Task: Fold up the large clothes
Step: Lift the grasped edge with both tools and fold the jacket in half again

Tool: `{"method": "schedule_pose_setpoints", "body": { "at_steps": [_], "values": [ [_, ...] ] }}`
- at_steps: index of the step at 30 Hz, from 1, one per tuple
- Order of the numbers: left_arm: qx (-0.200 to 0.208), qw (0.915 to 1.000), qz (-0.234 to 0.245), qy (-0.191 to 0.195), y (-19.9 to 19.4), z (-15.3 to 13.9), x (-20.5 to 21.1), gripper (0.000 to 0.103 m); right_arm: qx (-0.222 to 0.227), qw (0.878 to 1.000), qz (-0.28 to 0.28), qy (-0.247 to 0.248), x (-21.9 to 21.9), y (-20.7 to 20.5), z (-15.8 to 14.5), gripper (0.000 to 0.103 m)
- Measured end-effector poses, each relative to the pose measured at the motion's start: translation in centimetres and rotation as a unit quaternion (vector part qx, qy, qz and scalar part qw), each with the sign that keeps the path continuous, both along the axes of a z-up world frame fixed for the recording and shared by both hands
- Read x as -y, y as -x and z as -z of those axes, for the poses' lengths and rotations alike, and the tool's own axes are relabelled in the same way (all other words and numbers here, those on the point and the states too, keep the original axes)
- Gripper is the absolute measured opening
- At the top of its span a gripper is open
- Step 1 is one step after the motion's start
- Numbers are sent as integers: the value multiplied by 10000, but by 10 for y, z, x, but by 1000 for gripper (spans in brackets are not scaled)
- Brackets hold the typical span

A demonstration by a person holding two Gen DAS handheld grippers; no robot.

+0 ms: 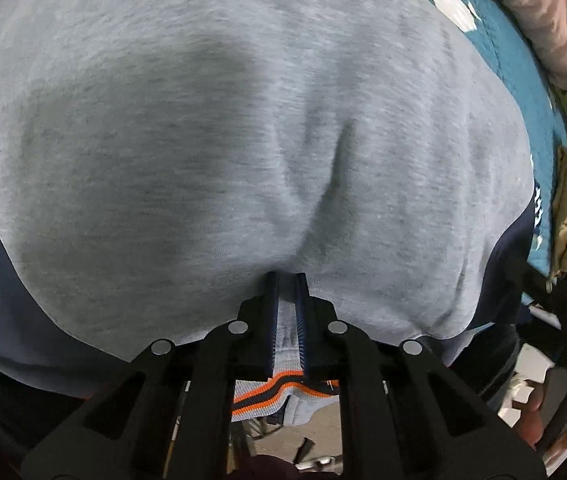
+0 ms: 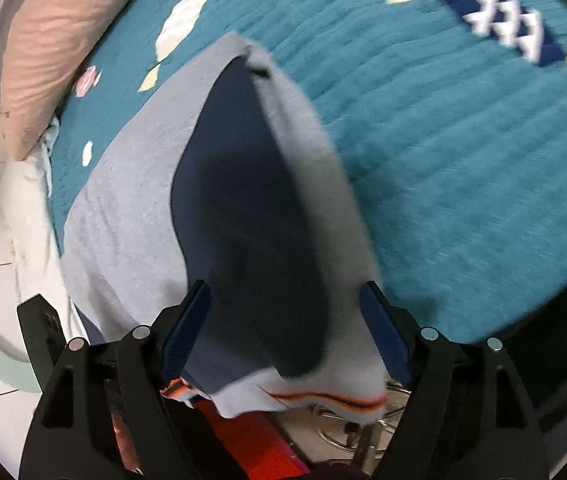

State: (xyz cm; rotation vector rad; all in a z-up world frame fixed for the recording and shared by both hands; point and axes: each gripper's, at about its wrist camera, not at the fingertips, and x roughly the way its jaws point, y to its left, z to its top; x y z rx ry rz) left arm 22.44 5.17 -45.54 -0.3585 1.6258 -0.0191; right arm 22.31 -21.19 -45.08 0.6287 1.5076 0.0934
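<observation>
Teal bed (image 2: pixel 463 152) held grey sweater (image 1: pixel 203 140); left claw (image 1: pixel 287 276) clenched on its hem to lift a fold, right claw (image 2: pixel 283 292) released, straddling hem.

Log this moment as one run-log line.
task: fold large clothes | left gripper: shut on grey sweatshirt | right gripper: open, sweatshirt hem between jaws | surface: teal bedspread

One sweatshirt (image 2: pixel 131 208) (grey and navy), one teal quilt (image 2: pixel 463 160), one pink pillow (image 2: pixel 55 40).
</observation>
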Motion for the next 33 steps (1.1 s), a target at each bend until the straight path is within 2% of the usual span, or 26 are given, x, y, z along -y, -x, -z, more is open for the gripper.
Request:
{"method": "schedule_pose_setpoints", "body": {
  "at_steps": [2, 4, 6, 7, 8, 11, 13, 15, 18, 20, 21, 24, 26, 27, 29, 30, 33],
  "values": [
    [25, 9999, 73, -88, 0, -1, 5, 11, -77, 9999, 112, -62, -1, -6, 12, 82],
    [54, 9998, 142, -157, 1, -3, 10, 10, -57, 9997, 212, -75, -2, -6, 14, 81],
    [78, 9996, 175, -204, 0, -5, 20, 10, 1, 9999, 15, 116, -5, -6, 10, 67],
    [84, 9996, 181, -223, -1, -6, 25, 10, 44, 9997, -105, 215, -8, -5, 6, 51],
    [92, 9995, 195, -244, -1, -7, 28, 10, 135, 9997, -150, 140, -7, -2, 0, 32],
    [120, 9992, 218, -299, -2, -8, 37, 10, 357, 9989, -67, -280, 2, 6, -18, 25],
    [150, 9990, 261, -339, 3, -11, 35, 10, 450, 9982, -105, -380, 7, 6, -23, 24],
    [173, 9987, 304, -378, 6, -12, 39, 10, 340, 9989, -74, -313, 12, 1, -17, 28],
    [188, 9985, 314, -396, 7, -14, 45, 10, 210, 9997, -77, 28, 15, -4, -10, 48],
    [202, 9985, 334, -392, 7, -16, 45, 10, 263, 9988, -107, 393, 15, -6, -13, 71],
    [207, 9985, 332, -389, 8, -17, 46, 10, 291, 9986, -68, 443, 16, -10, -12, 73],
    [215, 9983, 347, -405, 11, -16, 50, 10, 263, 9996, -9, -42, 24, -27, 6, 72],
    [224, 9984, 348, -394, 13, -14, 49, 10, 287, 9959, 105, -852, 24, -28, 13, 38],
    [215, 9985, 327, -384, 14, -14, 50, 10, 369, 9923, -61, -1183, 18, -29, 14, 38],
    [181, 9987, 301, -357, 14, -14, 44, 11, 499, 9947, -396, -808, 8, -30, 14, 35],
    [167, 9989, 283, -341, 14, -15, 44, 11, 481, 9944, -492, -799, 6, -32, 19, 36],
    [202, 9988, 318, -318, 13, -16, 38, 10, 207, 9897, -180, -1407, 19, -38, 44, 41]
  ]
}}
